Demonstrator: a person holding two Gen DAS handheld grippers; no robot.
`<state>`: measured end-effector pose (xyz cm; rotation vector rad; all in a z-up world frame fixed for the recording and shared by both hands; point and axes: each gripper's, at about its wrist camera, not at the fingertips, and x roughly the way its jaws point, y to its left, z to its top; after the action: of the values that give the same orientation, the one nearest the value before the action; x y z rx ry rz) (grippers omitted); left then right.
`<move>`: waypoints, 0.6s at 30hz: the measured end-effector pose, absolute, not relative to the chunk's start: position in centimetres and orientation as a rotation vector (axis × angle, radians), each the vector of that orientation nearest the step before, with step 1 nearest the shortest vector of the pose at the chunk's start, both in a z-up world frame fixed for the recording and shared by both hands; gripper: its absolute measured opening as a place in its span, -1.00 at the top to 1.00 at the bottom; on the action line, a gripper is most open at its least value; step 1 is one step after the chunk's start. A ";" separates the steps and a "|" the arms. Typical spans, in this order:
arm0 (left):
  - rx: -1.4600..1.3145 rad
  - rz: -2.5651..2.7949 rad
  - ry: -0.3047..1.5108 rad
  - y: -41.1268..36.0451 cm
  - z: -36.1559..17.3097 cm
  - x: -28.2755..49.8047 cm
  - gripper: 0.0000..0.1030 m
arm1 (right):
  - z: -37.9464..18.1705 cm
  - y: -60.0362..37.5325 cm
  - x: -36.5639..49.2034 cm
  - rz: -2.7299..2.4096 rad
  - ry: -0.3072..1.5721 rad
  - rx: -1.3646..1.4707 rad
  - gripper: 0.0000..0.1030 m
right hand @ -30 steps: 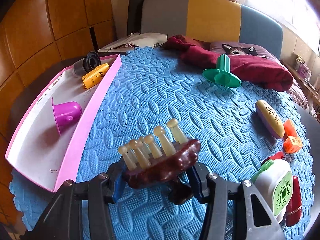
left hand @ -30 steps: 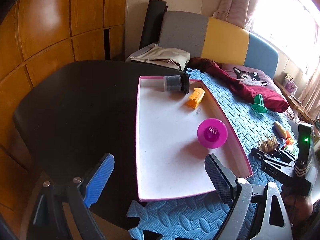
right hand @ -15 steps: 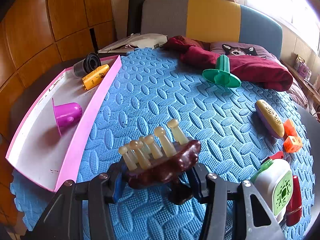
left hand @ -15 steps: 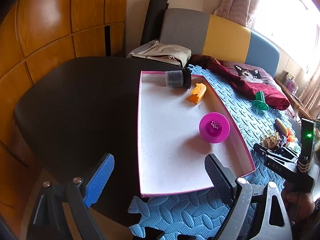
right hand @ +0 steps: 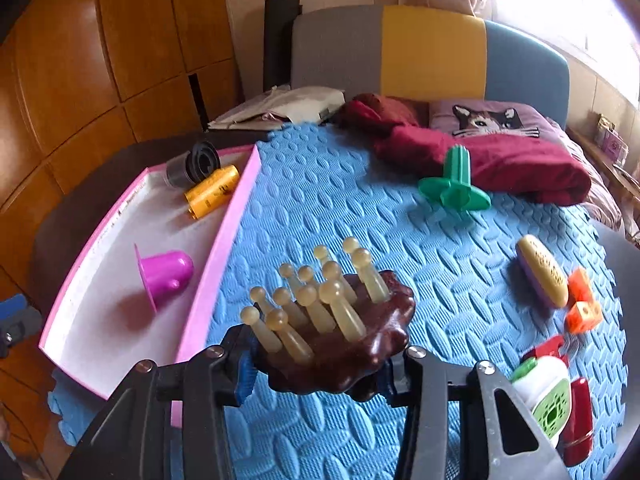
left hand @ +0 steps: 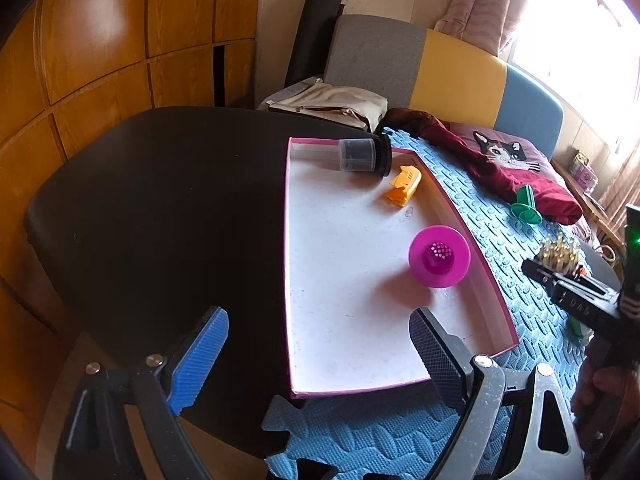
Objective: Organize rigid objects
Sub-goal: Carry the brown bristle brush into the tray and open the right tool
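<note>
My right gripper (right hand: 320, 364) has its jaws closing on a dark brown massage brush (right hand: 344, 344) with several pale knobbed pegs, lifted off the blue foam mat (right hand: 328, 208). The same brush (left hand: 560, 250) shows small at the right of the left wrist view. My left gripper (left hand: 320, 356) stands open with nothing between its fingers, over the near end of the pink-rimmed white tray (left hand: 344, 280). The tray holds a magenta cup (left hand: 439, 256), an orange piece (left hand: 404, 185) and a dark lidded jar (left hand: 362, 156).
On the mat lie a green flanged toy (right hand: 454, 190), a yellow-and-purple oval brush (right hand: 542, 272), orange blocks (right hand: 582, 304), a white-and-green device (right hand: 546, 394) and a red item (right hand: 578, 420). A maroon cloth (right hand: 492, 156) and a padded headboard (right hand: 432, 52) lie beyond. Dark table (left hand: 160, 208) spreads left of the tray.
My right gripper has risen with the brush, lifting it clear of the mat and tilting its pegs more upright. The left gripper has stayed where it was, still open.
</note>
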<state>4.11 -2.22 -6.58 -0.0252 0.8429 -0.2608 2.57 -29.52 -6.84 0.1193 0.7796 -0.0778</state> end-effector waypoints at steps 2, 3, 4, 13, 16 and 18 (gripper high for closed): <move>-0.034 -0.253 0.842 -1.9 -6.6 4.2 -0.80 | -6.0 -29.2 2.9 -0.061 0.769 0.124 0.10; -0.039 -0.250 0.842 -1.7 -6.6 4.3 -0.80 | -5.5 -28.9 3.1 -0.046 0.762 0.130 0.10; -0.044 -0.247 0.843 -1.6 -6.6 4.3 -0.80 | -4.9 -28.6 3.4 -0.027 0.752 0.135 0.10; -0.072 -0.232 0.856 -0.7 -6.9 4.8 -0.80 | -1.7 -22.6 10.3 0.164 0.743 0.103 0.10; -0.075 -0.228 0.864 -0.5 -7.0 4.9 -0.80 | -3.2 -21.2 13.5 0.203 0.813 0.112 0.10; -0.082 -0.225 0.870 -0.4 -7.1 5.2 -0.80 | -4.8 -20.3 15.2 0.213 0.874 0.104 0.10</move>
<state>5.17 -0.38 -7.12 -0.0816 0.8697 -0.2254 15.24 -20.35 -4.81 0.1037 0.8738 0.2132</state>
